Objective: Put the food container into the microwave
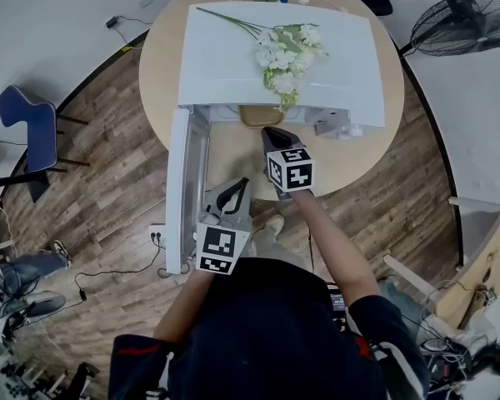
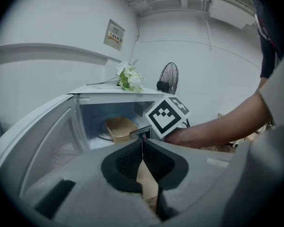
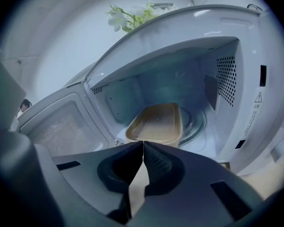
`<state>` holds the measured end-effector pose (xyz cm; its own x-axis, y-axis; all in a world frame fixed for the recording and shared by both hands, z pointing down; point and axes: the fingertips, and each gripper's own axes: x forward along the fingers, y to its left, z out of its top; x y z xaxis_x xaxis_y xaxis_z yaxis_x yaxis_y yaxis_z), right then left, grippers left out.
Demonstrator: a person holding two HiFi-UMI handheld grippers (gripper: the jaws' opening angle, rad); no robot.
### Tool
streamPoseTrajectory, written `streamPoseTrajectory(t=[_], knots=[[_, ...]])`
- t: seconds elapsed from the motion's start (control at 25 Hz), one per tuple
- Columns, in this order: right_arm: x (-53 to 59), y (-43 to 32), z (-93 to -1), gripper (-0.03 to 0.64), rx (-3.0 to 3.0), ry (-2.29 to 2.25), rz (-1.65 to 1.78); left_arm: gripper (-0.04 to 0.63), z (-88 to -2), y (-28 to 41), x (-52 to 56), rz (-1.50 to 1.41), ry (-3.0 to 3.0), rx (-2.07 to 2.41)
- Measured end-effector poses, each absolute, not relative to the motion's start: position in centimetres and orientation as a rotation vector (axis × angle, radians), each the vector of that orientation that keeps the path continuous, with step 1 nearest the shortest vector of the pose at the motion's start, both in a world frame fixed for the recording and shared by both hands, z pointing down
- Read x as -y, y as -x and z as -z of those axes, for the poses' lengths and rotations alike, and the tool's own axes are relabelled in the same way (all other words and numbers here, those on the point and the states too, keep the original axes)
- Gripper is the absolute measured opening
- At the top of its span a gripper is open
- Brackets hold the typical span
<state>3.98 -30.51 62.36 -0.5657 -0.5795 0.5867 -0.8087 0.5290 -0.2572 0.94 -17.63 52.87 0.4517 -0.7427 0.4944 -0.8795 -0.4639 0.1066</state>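
The microwave (image 1: 233,65) is glossy white, the container (image 3: 156,123) smooth tan plastic, the worktop (image 1: 233,152) matt pale wood, the floor (image 1: 108,157) grained wood planks.

Workroom or office, not a fitted kitchen. White microwave (image 1: 233,57) stood on a round table (image 1: 162,65) at top centre, over wood-plank floor (image 1: 108,165). Fan (image 1: 471,23) at upper right, blue chair (image 1: 25,127) at left edge, power strip (image 1: 157,237) with loose cables (image 1: 108,269) at lower left. Bare white walls, posted notice (image 2: 114,34) and high air unit (image 2: 232,4) in left gripper view.
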Motion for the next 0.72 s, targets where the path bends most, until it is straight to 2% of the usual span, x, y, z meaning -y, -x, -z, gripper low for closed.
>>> streamPoseTrajectory(t=[0.72], knots=[[34.6, -3.8, -62.9, 0.012, 2.312, -1.197, -0.749, 0.017, -53.3, 0.2, 18.4, -0.564, -2.343, 1.359]])
